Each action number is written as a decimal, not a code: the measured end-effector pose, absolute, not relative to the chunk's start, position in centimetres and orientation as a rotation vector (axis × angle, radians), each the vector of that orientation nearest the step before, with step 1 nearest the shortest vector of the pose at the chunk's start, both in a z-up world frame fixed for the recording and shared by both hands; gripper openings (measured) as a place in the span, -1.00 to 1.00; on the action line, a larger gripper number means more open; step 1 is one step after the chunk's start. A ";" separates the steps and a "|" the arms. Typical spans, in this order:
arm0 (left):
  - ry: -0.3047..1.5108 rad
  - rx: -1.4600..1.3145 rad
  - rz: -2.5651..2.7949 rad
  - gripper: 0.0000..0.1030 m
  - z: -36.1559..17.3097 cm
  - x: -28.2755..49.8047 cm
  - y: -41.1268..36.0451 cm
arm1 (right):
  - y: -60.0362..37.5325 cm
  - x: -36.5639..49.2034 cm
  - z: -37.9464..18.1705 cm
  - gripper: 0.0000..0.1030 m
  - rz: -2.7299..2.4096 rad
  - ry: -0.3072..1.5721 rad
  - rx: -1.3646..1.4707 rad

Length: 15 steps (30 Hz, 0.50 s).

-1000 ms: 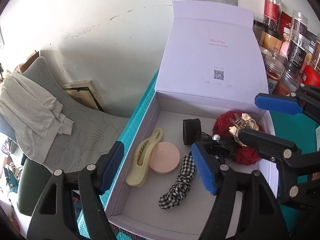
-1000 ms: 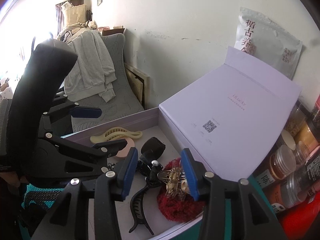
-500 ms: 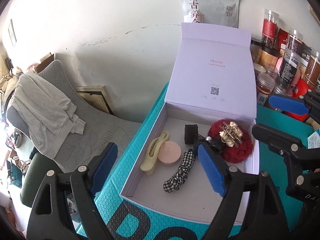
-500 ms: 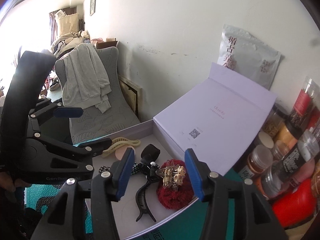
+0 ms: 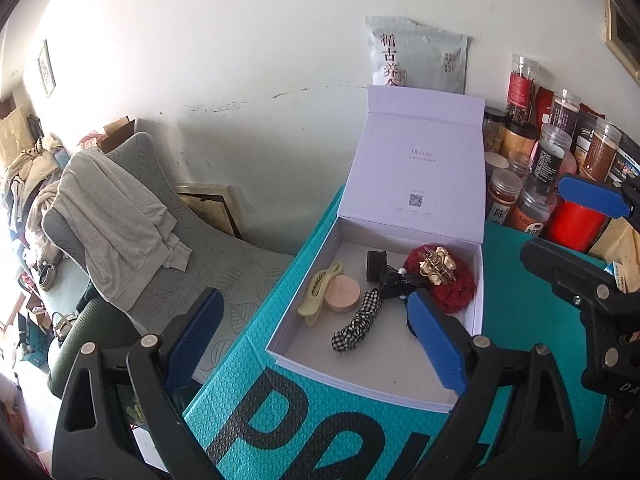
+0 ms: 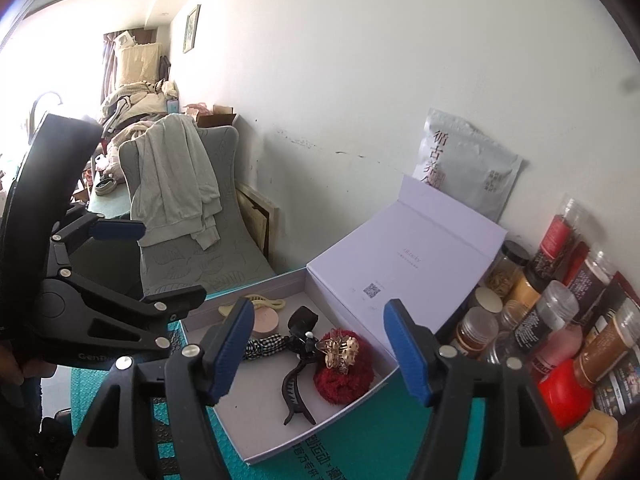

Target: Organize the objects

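Both claws have drawn back and up from the lilac box [image 5: 374, 376] — left claw [image 5: 316, 338] and right claw [image 6: 320, 346] opening, nothing between them. The hair accessories lie inside, centre frame, nearer the right claw — lid [image 5: 416, 176] upright.

Bright daylight from left, blown-out glare, fisheye-warped edges

- The left gripper [image 5: 316, 332], jaws opening, holds nothing.
- An open lavender box [image 5: 298, 322] (lid upright) contains a red scrunchie [image 5: 460, 284], checked scrunchie [image 5: 356, 326] and yellow clip [image 5: 318, 294].
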<state>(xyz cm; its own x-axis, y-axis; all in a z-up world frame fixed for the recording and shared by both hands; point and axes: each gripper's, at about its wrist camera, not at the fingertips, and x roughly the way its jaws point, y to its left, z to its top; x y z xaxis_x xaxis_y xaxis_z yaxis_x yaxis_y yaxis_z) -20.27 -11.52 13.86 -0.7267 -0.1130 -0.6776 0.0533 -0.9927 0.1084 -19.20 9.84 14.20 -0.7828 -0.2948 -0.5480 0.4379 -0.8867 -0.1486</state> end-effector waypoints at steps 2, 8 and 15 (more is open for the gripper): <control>-0.120 1.106 -2.839 0.93 14.6 -19.0 -11.6 | 10.1 -18.2 14.8 0.38 -2.634 0.384 0.733; -0.104 1.074 -2.842 0.98 16.6 -15.5 -11.5 | 10.3 -15.1 16.1 0.38 -2.657 0.413 0.698; -0.107 1.025 -2.845 0.98 18.2 -11.3 -11.0 | 10.7 -11.7 17.5 0.38 -2.686 0.407 0.671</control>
